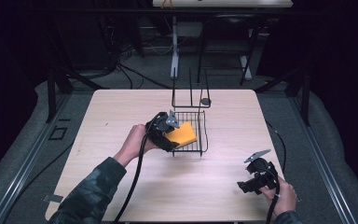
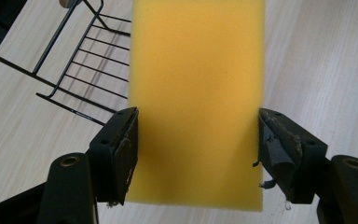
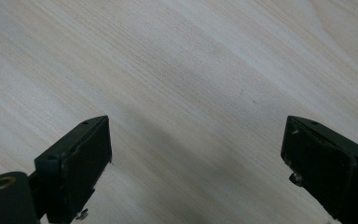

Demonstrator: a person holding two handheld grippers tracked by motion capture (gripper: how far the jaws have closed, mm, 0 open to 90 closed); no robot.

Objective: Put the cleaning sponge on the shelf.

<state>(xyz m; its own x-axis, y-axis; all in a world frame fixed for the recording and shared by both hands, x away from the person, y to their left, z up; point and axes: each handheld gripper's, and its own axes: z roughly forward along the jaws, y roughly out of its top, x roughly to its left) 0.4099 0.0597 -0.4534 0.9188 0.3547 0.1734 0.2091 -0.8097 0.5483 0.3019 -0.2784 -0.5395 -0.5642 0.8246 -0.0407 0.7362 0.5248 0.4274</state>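
Note:
A yellow sponge (image 1: 182, 133) hangs over the black wire rack (image 1: 202, 135) in the middle of the table, held by my left gripper (image 1: 170, 135). In the left gripper view the sponge (image 2: 196, 93) is a flat yellow slab between the two jaws, and both pads press on its long edges, so the left gripper (image 2: 196, 154) is shut on it. The rack's wires (image 2: 81, 70) lie to the upper left of the sponge there. My right gripper (image 1: 248, 185) rests near the table's front right corner. Its jaws stand wide apart over bare wood, with the right gripper (image 3: 196, 158) open and holding nothing.
A taller wire stand (image 1: 191, 95) with a small round foot rises just behind the rack. The light wooden table (image 1: 121, 112) has free room at left and front. Cables trail from both grippers toward the front edge. Dark floor and table legs lie beyond.

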